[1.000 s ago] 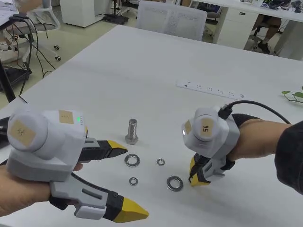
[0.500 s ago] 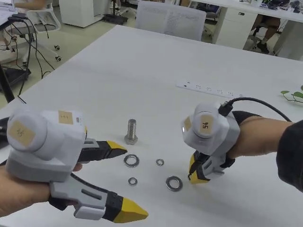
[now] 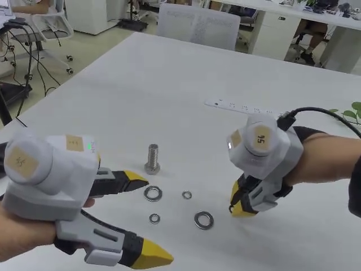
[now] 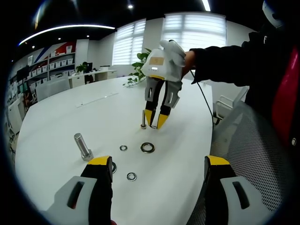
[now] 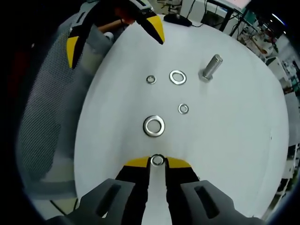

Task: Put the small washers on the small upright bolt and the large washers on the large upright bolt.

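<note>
**Head view.** The left gripper (image 3: pixel 145 219) is seen at lower left with its jaws spread wide and nothing held between them; its body is cut off by the frame edge. The large bolt (image 3: pixel 152 159) stands upright, head down, on the white table (image 3: pixel 169 84), just beyond the upper jaw tip. Loose parts lie flat between the grippers: a large washer (image 3: pixel 153 193) near the bolt, a second large washer (image 3: pixel 203 220) nearer the right gripper (image 3: pixel 242 208), and two small washers (image 3: pixel 186 195) (image 3: pixel 154 218). The right gripper is pointed down at the table. Its tips, and whatever lies under them, are hidden by its own body.

**Left gripper view.** The small bolt (image 4: pixel 143 119) is seen upright on the table just beside the right gripper's yellow tips. Whether it touches them cannot be made out. One large washer is partly hidden behind the left gripper's own jaw tip. A dark sleeve is visible behind the right gripper.

**Right gripper view.** The right gripper's jaws are drawn almost together, and a third small washer (image 5: pixel 157 160) is pinched between the tips. The small bolt cannot be made out here. The four loose washers and the large bolt lie beyond, well apart from the tips.
</note>
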### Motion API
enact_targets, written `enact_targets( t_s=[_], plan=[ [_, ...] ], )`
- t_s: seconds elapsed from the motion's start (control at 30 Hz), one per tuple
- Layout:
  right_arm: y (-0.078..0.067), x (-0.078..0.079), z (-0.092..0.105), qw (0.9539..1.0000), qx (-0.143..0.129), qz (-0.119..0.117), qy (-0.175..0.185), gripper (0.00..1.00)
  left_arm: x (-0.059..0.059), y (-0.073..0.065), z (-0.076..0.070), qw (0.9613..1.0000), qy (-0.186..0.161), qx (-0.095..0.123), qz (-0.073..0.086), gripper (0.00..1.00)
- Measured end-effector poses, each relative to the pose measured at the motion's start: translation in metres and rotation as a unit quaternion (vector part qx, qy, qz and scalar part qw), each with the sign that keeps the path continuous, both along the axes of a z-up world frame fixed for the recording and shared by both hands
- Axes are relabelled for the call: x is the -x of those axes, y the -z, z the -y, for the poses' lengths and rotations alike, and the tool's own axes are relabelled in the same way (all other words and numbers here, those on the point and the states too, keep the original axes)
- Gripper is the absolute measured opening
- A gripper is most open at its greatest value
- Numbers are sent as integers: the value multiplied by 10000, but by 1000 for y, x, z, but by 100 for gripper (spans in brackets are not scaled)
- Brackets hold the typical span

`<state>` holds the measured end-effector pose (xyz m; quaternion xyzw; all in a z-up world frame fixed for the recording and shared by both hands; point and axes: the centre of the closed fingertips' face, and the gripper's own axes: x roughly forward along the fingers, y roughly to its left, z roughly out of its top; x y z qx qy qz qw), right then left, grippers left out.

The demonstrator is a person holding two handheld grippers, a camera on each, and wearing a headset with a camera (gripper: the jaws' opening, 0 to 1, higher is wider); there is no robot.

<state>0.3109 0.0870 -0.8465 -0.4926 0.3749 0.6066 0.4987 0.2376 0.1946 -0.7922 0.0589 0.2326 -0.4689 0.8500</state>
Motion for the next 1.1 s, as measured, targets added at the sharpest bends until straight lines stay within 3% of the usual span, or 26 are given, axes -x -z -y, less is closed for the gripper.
enact_targets(
  t_s=[0.3,0.63,1.1],
  plan=[
    [-3,2,22,9997,32,-15,231,13,0,0,2,10000,42,-1,3,80],
    [-15,-12,46,9985,76,141,525,13,1,-1,4,10000,83,5,10,80],
    [-40,-24,39,9980,-24,414,479,13,1,-1,4,10000,69,5,22,80]
  ],
)
